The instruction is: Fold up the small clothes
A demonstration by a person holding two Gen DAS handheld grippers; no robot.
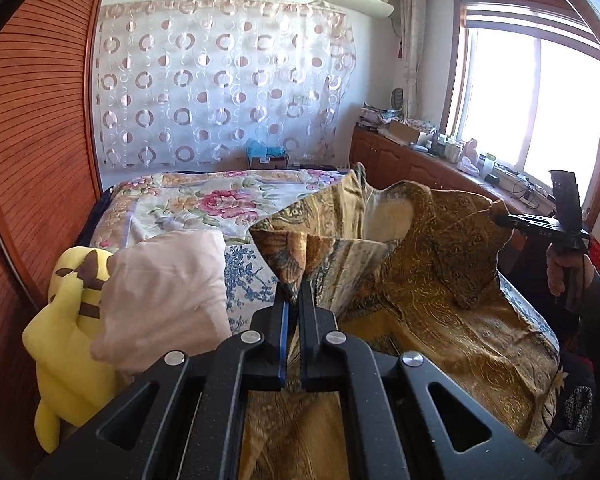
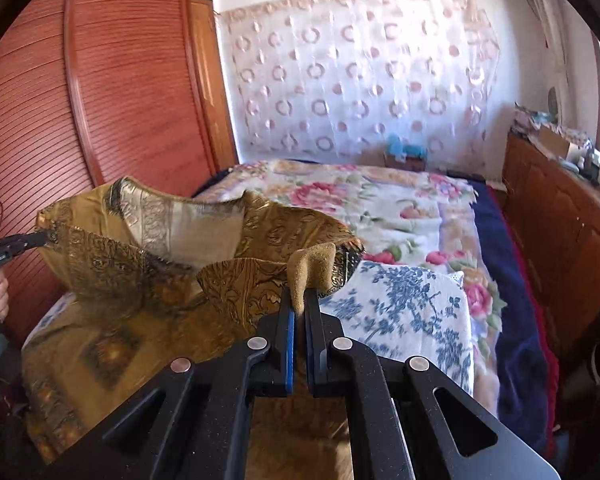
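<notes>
Both grippers' fingers are pinching corners of a gold patterned garment (image 1: 440,264): left gripper (image 1: 294,296) and right gripper (image 2: 300,300) are holding its near edge raised above the bed (image 2: 412,200). Folding appears barely begun; no finished crease is showing.

The left gripper (image 1: 296,294) is being held tilted downward, its jaws clamped on cloth (image 1: 440,240). The right gripper (image 2: 300,300) is likewise being held tilted downward with jaws pinched on a cloth edge. Each handle is being gripped by a hand (image 1: 560,276), fingers curled round it.
</notes>
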